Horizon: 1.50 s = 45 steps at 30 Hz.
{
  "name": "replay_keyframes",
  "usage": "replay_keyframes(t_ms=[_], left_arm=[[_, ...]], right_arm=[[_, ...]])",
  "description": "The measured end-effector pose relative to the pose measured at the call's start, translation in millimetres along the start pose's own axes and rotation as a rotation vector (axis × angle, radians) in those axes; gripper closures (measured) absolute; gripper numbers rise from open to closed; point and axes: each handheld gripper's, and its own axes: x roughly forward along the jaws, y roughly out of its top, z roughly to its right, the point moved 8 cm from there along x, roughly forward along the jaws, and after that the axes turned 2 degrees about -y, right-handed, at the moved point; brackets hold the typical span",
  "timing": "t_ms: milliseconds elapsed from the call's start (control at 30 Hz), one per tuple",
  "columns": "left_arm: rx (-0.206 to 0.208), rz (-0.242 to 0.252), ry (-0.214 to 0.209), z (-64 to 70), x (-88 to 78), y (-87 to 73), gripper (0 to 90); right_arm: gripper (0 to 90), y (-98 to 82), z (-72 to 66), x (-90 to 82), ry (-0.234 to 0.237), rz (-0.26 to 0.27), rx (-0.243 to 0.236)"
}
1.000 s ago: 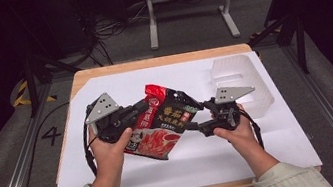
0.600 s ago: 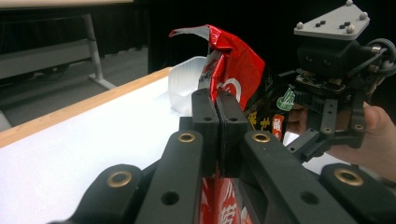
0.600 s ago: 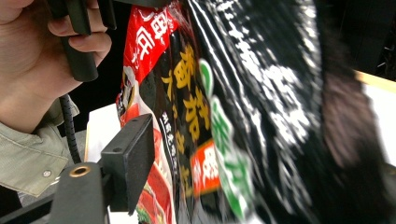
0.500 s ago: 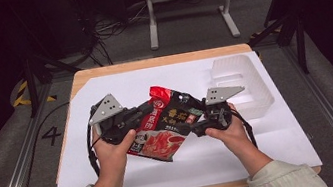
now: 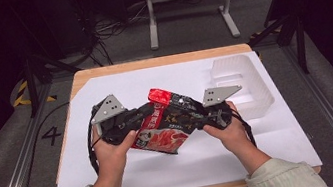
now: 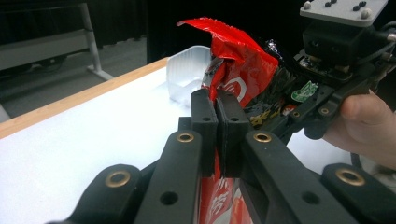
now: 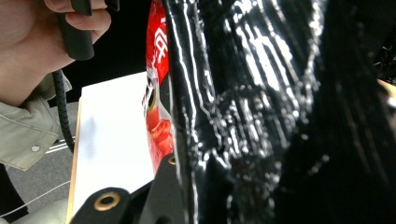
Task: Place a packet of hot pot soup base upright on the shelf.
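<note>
Overhead light falls bright and even on the white table sheet; surroundings drop to near black. Soft shadows sit under the forearms, and the high view is slightly soft. In the right gripper view, the snack packet is blurred, streaked with glare.

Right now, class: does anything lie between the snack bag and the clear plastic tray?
Nothing visible does. The snack bag is held above bare white sheet by the left gripper and right gripper; the clear plastic tray sits just beyond the right gripper.
</note>
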Motion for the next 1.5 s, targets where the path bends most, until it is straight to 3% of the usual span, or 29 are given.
replay_keyframes(t_ms=[300, 433, 633, 800, 1167, 1500], left_arm=[[-0.002, -0.025, -0.016, 1.7, -1.2, 0.8, 82.8], [-0.011, -0.05, -0.039, 0.5, -4.5, 0.7, 75.6], [-0.023, -0.1, -0.029, -4.4, -8.1, -4.6, 60.8], [-0.033, -0.133, -0.023, -8.3, -11.9, -9.6, 53.5], [-0.054, -0.174, 0.013, -20.6, -16.8, -18.9, 45.7], [-0.076, -0.187, 0.034, -27.3, -18.0, -22.8, 42.0]], right_arm=[[84.7, 2.6, 2.4, -7.3, 0.014, 0.017, 0.038], [84.9, 6.6, 2.3, -11.5, 0.0, 0.007, 0.023], [84.9, 12.6, 9.4, -18.9, -0.032, -0.023, 0.024], [84.8, 22.8, 21.4, -32.4, -0.069, -0.04, 0.033], [84.7, 54.2, 57.4, -69.3, -0.183, -0.091, 0.003], [84.6, 60.7, 80.3, -85.2, -0.255, -0.137, 0.001]])
